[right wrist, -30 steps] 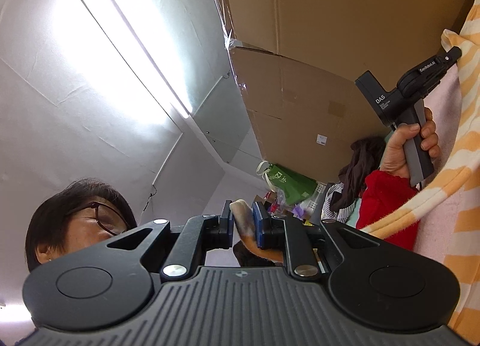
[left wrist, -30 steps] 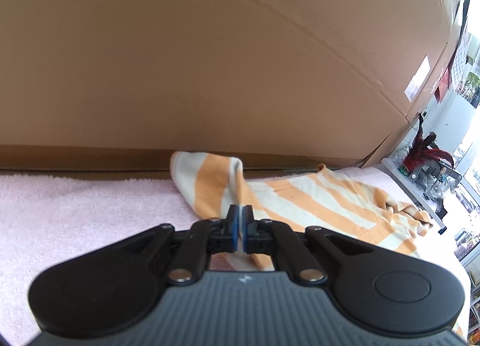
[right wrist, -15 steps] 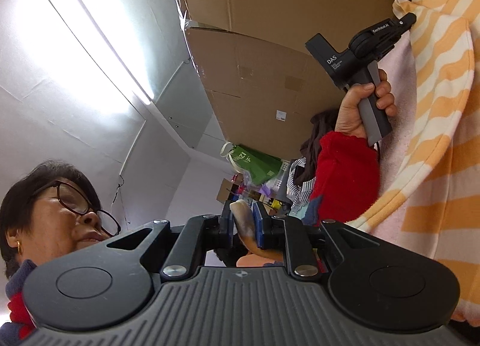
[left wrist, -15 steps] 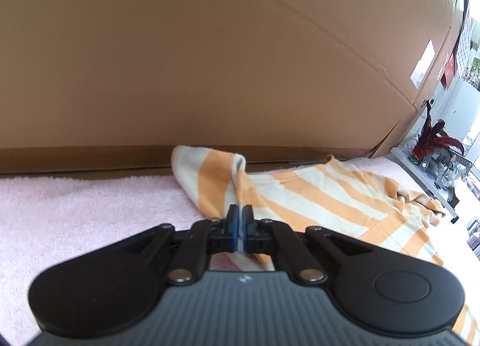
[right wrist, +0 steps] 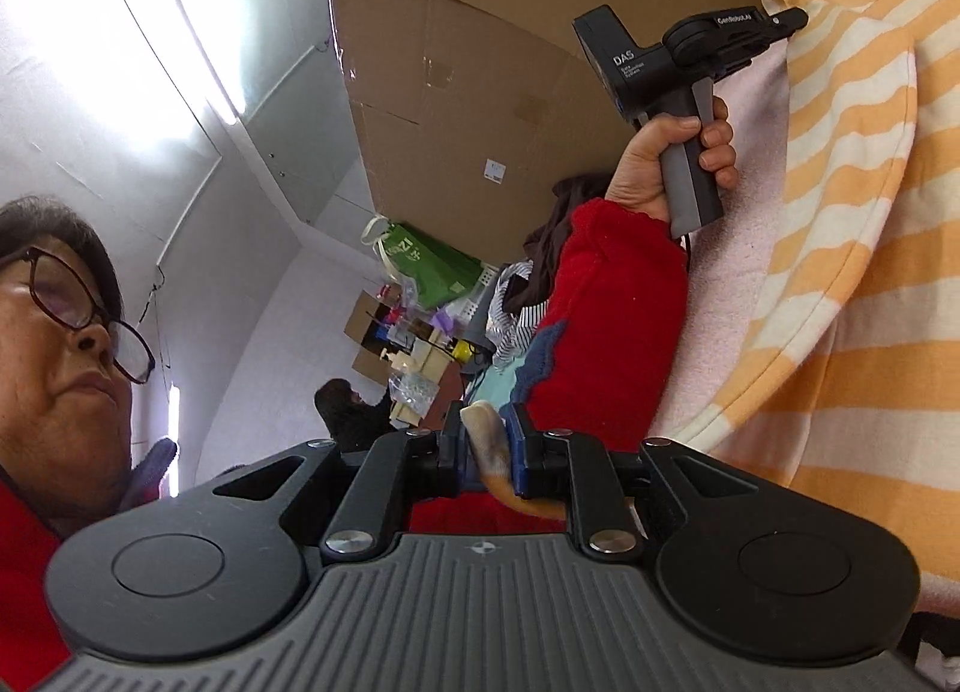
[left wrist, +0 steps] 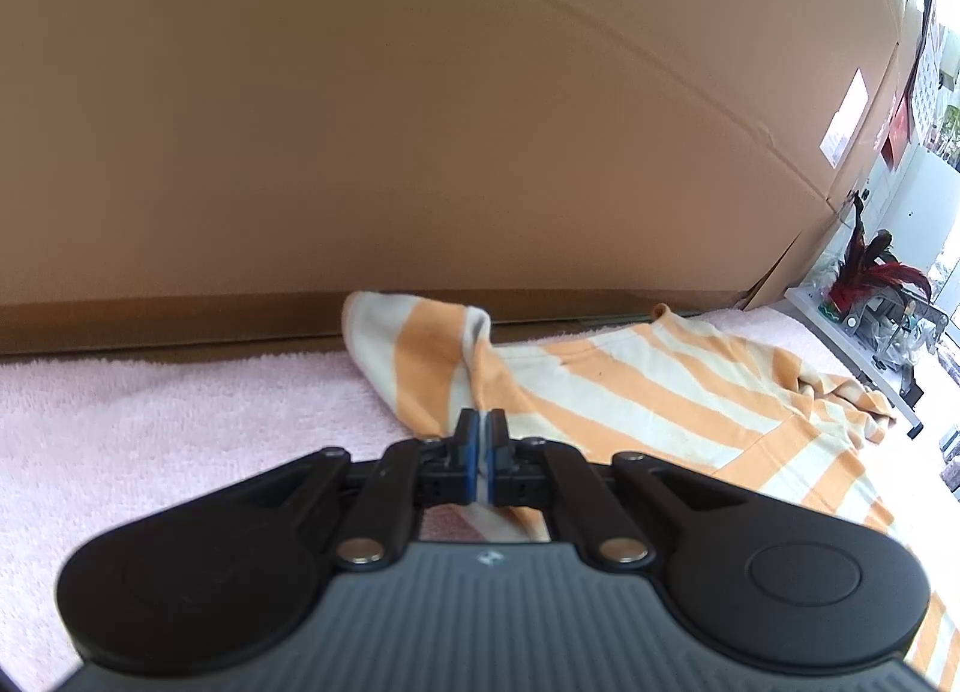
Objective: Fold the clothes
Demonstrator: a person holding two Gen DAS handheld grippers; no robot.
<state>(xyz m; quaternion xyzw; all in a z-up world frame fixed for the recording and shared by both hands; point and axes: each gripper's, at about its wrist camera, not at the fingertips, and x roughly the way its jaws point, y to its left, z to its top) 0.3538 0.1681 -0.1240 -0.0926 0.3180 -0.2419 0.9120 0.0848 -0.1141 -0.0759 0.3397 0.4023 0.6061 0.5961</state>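
1. Cardboard panels (left wrist: 420, 122) wall off the far side of the surface (left wrist: 150, 410), which is covered in a pale pink terry towel.
2. On that pink surface lies an orange-and-cream striped shirt (left wrist: 648, 392), spread toward the right of the left wrist view, with one part standing up in a fold against the cardboard.
3. Left gripper (left wrist: 480, 440): its jaws are pressed fully together on a thin pinch of the striped shirt — the cloth runs from the blue pads up into the raised fold.
4. Right gripper (right wrist: 485, 452): its jaws are nearly closed, clamped on a bunched, thicker edge of the same shirt, cream and orange between the pads.
5. From the right wrist view the shirt (right wrist: 852, 182) fills the right side, its hemmed edge curving over the pink cover.
6. Left hand (right wrist: 672, 164) — red sleeve at the wrist — grips the grey handle of the left gripper (right wrist: 792, 23), whose tip meets the shirt.
7. Cluttered shelves, boxes and a green bag (right wrist: 432, 266) sit in the background.
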